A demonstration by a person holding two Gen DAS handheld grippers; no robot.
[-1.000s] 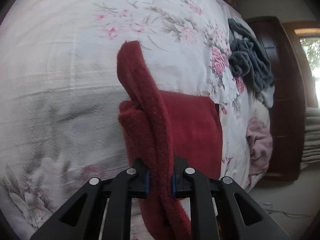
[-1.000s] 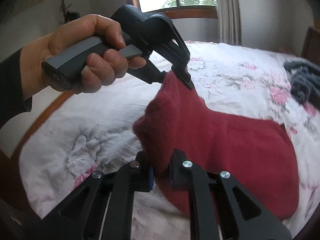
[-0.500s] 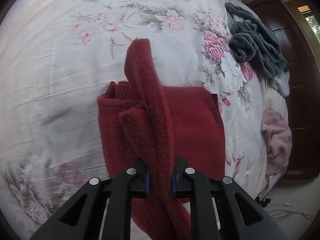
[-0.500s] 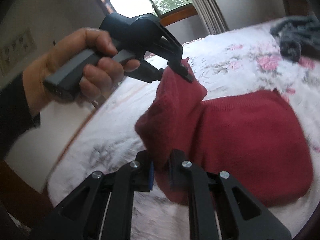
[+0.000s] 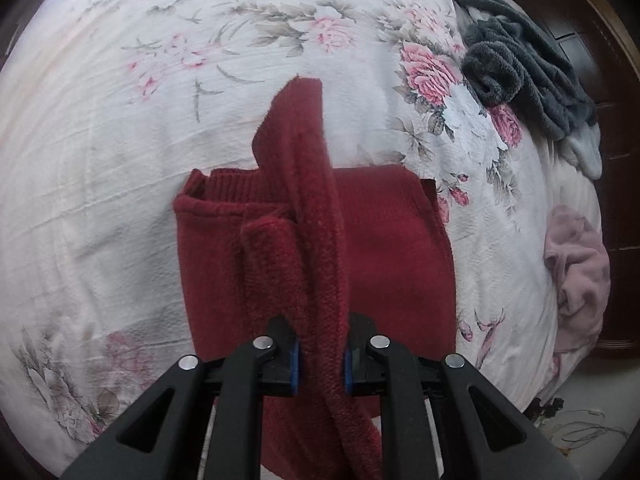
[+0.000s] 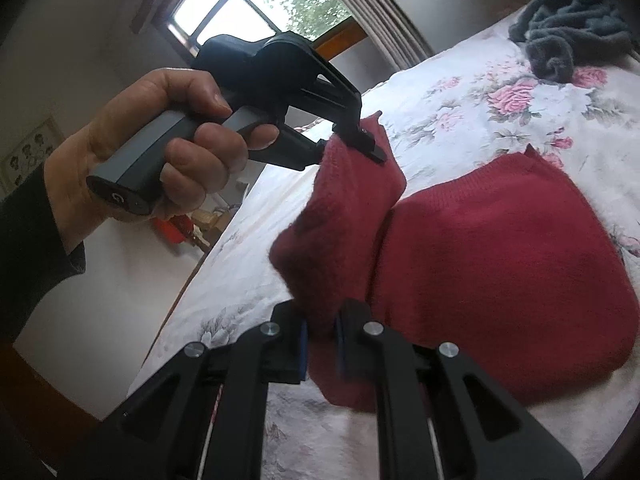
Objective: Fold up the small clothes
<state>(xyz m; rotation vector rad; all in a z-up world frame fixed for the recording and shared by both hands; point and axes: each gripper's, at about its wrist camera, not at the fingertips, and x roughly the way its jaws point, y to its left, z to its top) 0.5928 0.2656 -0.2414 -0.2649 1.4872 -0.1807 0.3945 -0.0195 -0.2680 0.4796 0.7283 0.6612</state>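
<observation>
**Two grippers pinching one red sweater over a bed**

One dark red knitted sweater (image 5: 384,248) lies mostly flat on the floral white bedsheet (image 5: 120,168), one sleeve lifted off it. No containers in view.

Left gripper (image 5: 319,354): fingers narrow, clamped on the raised sleeve strip, which runs up through the frame centre. In the right wrist view the same left gripper (image 6: 366,142) bites the sleeve's upper end, held by a bare hand (image 6: 160,148) with a dark sleeve cuff.

Right gripper (image 6: 321,342): fingers narrow, clamped on the sleeve's lower fold, just off the sweater body (image 6: 500,264).

Other clothes, counted: one dark grey fleecy garment (image 5: 524,68) bunched near the far bed edge, one pale pink crumpled garment (image 5: 576,276) at the bedside. A whitish piece peeks from under the grey one; cannot tell what it is.

Hidden or cut off: sweater's near hem behind the left gripper; second sleeve not made out. Dark wooden furniture (image 5: 608,80) cut by the frame edge. One window (image 6: 256,4), blown out. Floor clutter below the hand is blurred.
</observation>
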